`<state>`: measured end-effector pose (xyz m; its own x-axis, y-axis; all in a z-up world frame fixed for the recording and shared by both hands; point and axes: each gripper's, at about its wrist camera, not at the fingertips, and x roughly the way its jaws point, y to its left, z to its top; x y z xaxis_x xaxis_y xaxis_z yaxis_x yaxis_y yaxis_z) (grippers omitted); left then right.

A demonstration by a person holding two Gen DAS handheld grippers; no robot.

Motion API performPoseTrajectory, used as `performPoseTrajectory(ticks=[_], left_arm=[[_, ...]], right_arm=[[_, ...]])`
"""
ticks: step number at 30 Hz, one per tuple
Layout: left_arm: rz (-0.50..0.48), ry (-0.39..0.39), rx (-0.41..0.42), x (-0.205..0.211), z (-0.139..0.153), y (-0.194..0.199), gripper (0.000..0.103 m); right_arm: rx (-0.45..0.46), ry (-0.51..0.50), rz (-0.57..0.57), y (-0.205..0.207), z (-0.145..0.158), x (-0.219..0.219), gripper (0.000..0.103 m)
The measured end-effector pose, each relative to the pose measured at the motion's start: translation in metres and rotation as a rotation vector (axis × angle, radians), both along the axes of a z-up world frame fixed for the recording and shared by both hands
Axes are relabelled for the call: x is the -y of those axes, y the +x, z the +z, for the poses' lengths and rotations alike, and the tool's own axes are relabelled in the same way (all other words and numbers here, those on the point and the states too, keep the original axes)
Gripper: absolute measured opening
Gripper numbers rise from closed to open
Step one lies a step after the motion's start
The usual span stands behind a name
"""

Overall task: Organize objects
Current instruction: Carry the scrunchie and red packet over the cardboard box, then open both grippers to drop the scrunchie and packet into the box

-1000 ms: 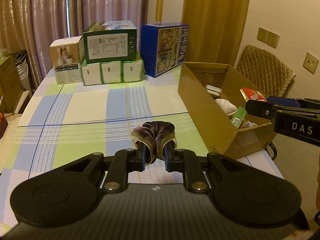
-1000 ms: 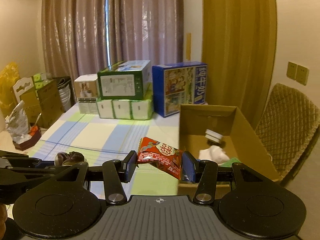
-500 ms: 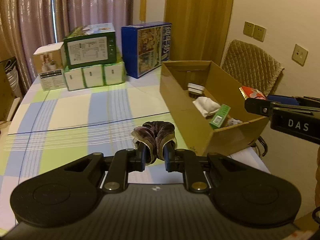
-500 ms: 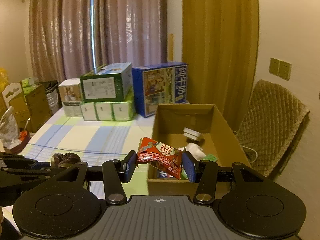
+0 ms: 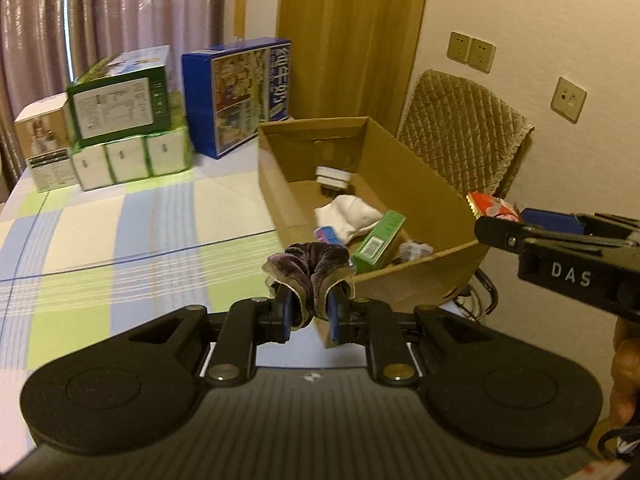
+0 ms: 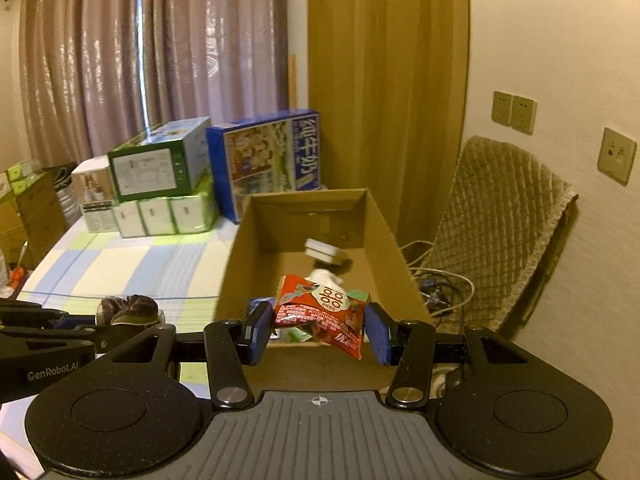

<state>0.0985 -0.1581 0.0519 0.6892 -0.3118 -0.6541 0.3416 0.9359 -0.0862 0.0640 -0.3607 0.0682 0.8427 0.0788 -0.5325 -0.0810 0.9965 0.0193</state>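
My left gripper (image 5: 310,314) is shut on a dark purple velvet scrunchie (image 5: 310,262), held above the near left corner of an open cardboard box (image 5: 276,184). My right gripper (image 6: 318,330) is shut on a red snack packet (image 6: 324,312), which hangs over the box's (image 6: 236,256) near end. Inside the box lie a white cloth (image 5: 348,214), a green carton (image 5: 378,240) and a small white round container (image 5: 332,176). In the left wrist view the right gripper (image 5: 500,220) with the snack packet (image 5: 486,204) shows at the right. The scrunchie (image 6: 128,308) also shows at the left of the right wrist view.
The box stands on a table with a checked cloth (image 5: 120,224). Stacked cartons (image 5: 120,100) and a blue box (image 5: 240,92) sit at the table's far end by curtains. A padded chair (image 6: 500,232) with cables (image 6: 440,288) beneath stands right of the box, near the wall.
Both grippers have swung right and moved toward the cardboard box, each still holding its item. The snack packet now hangs over the box's near end, and the scrunchie is at its near left corner.
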Motion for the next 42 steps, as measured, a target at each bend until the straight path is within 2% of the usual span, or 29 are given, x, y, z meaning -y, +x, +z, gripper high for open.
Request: performPoseTrajectory(ticks=[8,27,42], left_arm=[[-0.028,0.0,0.007,0.028,0.004,0.018,0.014],[-0.044,0.0,-0.025,0.045,-0.011,0.046,0.014],[-0.076,0.018,-0.033,0.065,-0.018,0.102,0.014]], right_arm=[[0.003,0.011,-0.016,0.018,0.003,0.02,0.047],[-0.037,0.019,-0.011,0.049,-0.009,0.032,0.047],[-0.076,0.055,-0.006,0.11,-0.01,0.05,0.047]])
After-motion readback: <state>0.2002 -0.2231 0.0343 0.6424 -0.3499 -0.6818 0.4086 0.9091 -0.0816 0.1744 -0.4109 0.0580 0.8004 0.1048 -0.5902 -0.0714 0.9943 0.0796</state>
